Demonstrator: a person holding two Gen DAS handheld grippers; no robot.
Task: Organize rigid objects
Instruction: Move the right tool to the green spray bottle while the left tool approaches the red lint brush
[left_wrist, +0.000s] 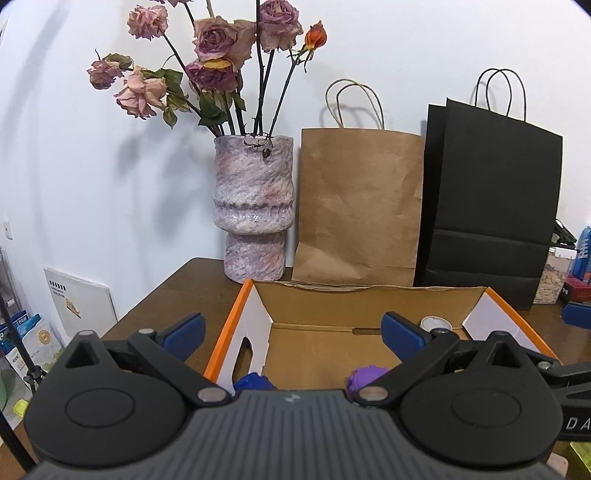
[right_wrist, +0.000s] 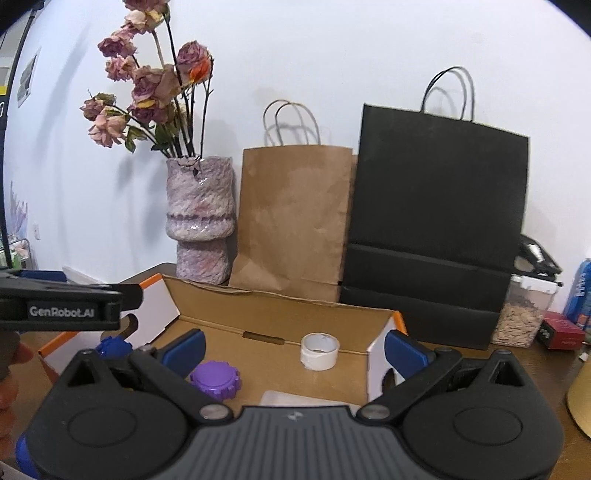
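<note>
While fingers gape | box (right_wrist: 280, 325): tape roll (right_wrist: 320, 351), purple cap (right_wrist: 215, 378)

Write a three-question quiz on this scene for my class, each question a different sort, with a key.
1. True or false: the tape roll lies inside the box.
2. Which bag stands next to the vase? A) brown bag B) black bag
3. Fill in: the gear in the box nearer the tape roll is coloured ____.

Key: 1 true; 2 A; 3 purple.
</note>
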